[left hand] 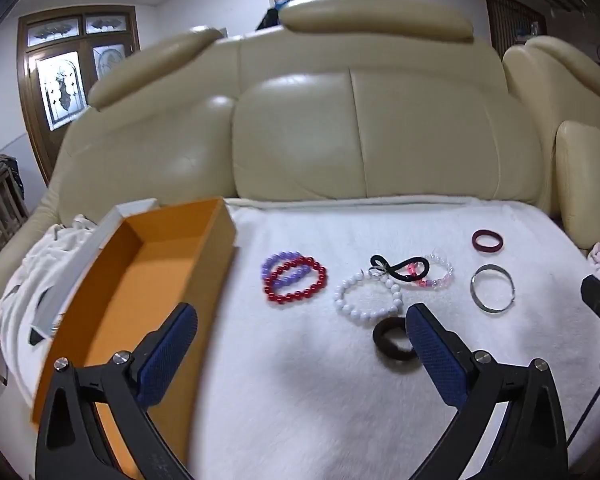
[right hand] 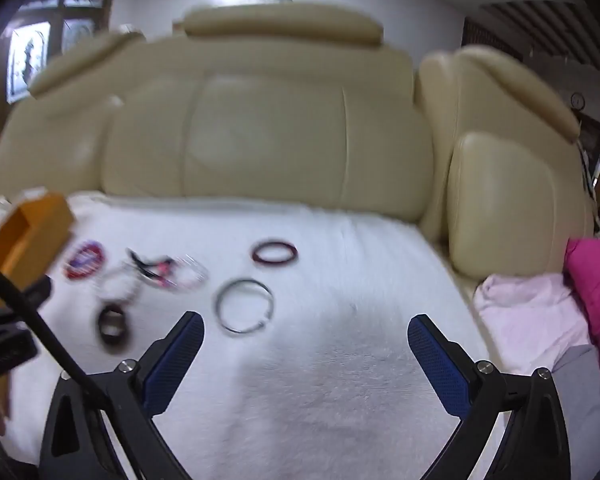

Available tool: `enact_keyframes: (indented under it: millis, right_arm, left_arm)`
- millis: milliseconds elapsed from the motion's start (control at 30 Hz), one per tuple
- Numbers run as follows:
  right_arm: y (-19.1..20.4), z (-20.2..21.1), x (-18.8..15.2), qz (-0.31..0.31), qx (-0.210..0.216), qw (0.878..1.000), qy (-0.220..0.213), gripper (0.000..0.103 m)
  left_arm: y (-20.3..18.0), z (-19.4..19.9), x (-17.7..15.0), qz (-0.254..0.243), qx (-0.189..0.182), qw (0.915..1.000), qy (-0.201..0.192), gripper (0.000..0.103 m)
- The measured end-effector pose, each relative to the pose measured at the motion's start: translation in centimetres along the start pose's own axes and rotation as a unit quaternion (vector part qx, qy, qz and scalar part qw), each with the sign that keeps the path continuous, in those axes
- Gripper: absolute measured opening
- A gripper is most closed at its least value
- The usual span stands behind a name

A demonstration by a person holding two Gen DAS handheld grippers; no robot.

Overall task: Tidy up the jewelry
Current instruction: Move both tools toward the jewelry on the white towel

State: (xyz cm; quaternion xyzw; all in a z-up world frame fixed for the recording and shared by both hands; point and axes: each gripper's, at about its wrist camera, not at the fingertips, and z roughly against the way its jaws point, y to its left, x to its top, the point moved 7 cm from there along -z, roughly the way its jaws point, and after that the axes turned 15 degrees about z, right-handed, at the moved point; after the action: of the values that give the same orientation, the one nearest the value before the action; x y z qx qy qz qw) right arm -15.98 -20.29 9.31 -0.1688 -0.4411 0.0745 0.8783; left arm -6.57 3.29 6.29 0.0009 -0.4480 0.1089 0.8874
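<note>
Jewelry lies on a white towel [left hand: 300,380] on a sofa. An open orange box [left hand: 140,292] sits at the left, empty inside. Beside it lie a red bead bracelet [left hand: 296,284] over a purple one [left hand: 282,266], a white bead bracelet [left hand: 368,294], a black hair tie [left hand: 400,268], a pink-clear bracelet [left hand: 440,276], a silver bangle [left hand: 493,288], a maroon band [left hand: 487,241] and a black scrunchie [left hand: 392,338]. My left gripper [left hand: 302,324] is open above the towel. My right gripper [right hand: 306,330] is open, with the silver bangle [right hand: 244,306] just ahead-left and the maroon band [right hand: 275,253] beyond.
The cream leather sofa back [left hand: 340,132] rises behind the towel. A white lid [left hand: 72,264] lies left of the box. Pink cloths [right hand: 540,312] and a magenta cushion [right hand: 596,292] lie at the right. The right wrist view is motion-blurred.
</note>
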Motion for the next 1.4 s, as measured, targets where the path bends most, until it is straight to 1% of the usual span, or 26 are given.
enact_keyframes:
  millis: [100, 167, 200, 267, 300, 333, 367, 433, 567, 667, 800, 1067, 1400]
  right_arm:
    - [0.7, 3.2, 0.3, -0.007, 0.019, 0.999, -0.034, 0.103]
    - [0.2, 5.1, 1.5, -0.019, 0.023, 0.998, -0.056, 0.103]
    - [0.5, 4.9, 2.1, -0.021, 0.027, 0.997, -0.064, 0.103]
    - [2.0, 3.9, 3.1, -0.021, 0.047, 0.997, -0.051, 0.103]
    - [3.0, 2.8, 3.4, -0.02, 0.057, 0.998, -0.03, 0.103]
    - [3.3, 3.0, 2.8, -0.029, 0.064, 0.997, -0.045, 0.103]
    - [3.8, 2.8, 2.6, -0.029, 0.069, 0.996, -0.044, 0.103]
    - [4.8, 1.9, 1.9, -0.022, 0.075, 0.997, -0.025, 0.103]
    - [5.2, 0.6, 2.1, -0.048, 0.115, 0.992, 0.003, 0.103]
    - [5.4, 0.5, 2.4, -0.061, 0.133, 0.989, 0.008, 0.103]
    - [5.6, 0.1, 2.5, -0.051, 0.135, 0.989, 0.022, 0.103]
    - [5.6, -0.5, 2.1, -0.042, 0.127, 0.991, 0.017, 0.103]
    - [5.2, -1.1, 1.8, -0.047, 0.133, 0.99, 0.02, 0.103]
  left_arm:
    - [0.9, 1.5, 1.0, 0.007, 0.007, 0.9997, -0.022, 0.103]
    - [1.6, 2.0, 1.2, 0.016, 0.005, 0.9996, -0.024, 0.103]
    - [2.1, 2.0, 1.3, 0.021, 0.006, 0.9995, -0.024, 0.103]
    - [2.5, 1.8, 1.5, 0.025, 0.006, 0.9993, -0.026, 0.103]
    - [2.8, 1.6, 1.8, 0.023, 0.009, 0.9993, -0.028, 0.103]
    - [3.1, 1.5, 1.8, 0.023, 0.012, 0.9992, -0.029, 0.103]
    - [3.3, 1.2, 1.9, 0.025, 0.014, 0.9991, -0.03, 0.103]
    - [3.9, 0.7, 1.9, 0.031, 0.017, 0.999, -0.026, 0.103]
    - [4.3, -0.5, 1.7, 0.031, 0.021, 0.9992, -0.013, 0.103]
    - [4.5, -0.8, 1.8, 0.033, 0.022, 0.9992, -0.012, 0.103]
    - [4.5, -0.9, 2.0, 0.039, 0.021, 0.999, -0.013, 0.103]
    - [4.0, -1.0, 2.2, 0.041, 0.019, 0.9989, -0.014, 0.103]
    - [3.7, -1.2, 2.3, 0.039, 0.022, 0.9989, -0.014, 0.103]
